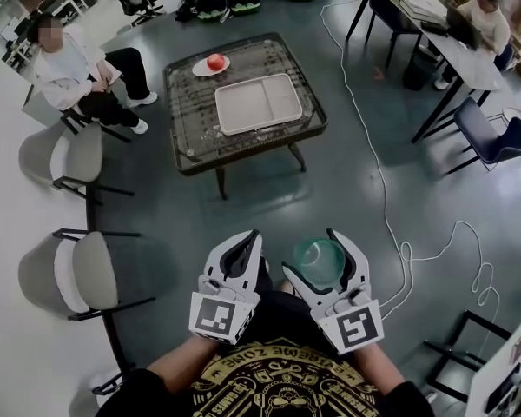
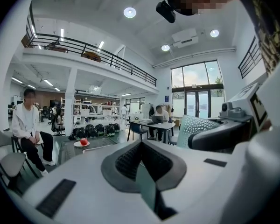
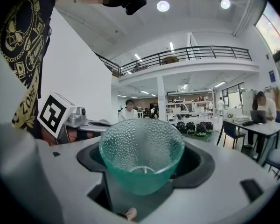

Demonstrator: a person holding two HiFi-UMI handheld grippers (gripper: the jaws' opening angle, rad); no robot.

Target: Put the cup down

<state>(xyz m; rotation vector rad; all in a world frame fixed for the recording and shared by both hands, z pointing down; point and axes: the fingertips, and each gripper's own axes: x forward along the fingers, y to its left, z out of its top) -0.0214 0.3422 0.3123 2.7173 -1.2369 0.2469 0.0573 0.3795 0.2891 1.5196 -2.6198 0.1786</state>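
Grey floor (image 1: 339, 176) separates me from the dark glass-topped low table (image 1: 189, 142). My right gripper (image 1: 323, 252) clamps the green dimpled glass cup (image 1: 318, 264), well short of that table; my left gripper (image 1: 245, 245) has its jaws together, empty.

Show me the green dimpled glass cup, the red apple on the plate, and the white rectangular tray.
green dimpled glass cup (image 3: 141, 148): right gripper view, inner wall.
red apple (image 1: 215, 61): head view, top side.
white rectangular tray (image 1: 258, 102): head view, bare floor.
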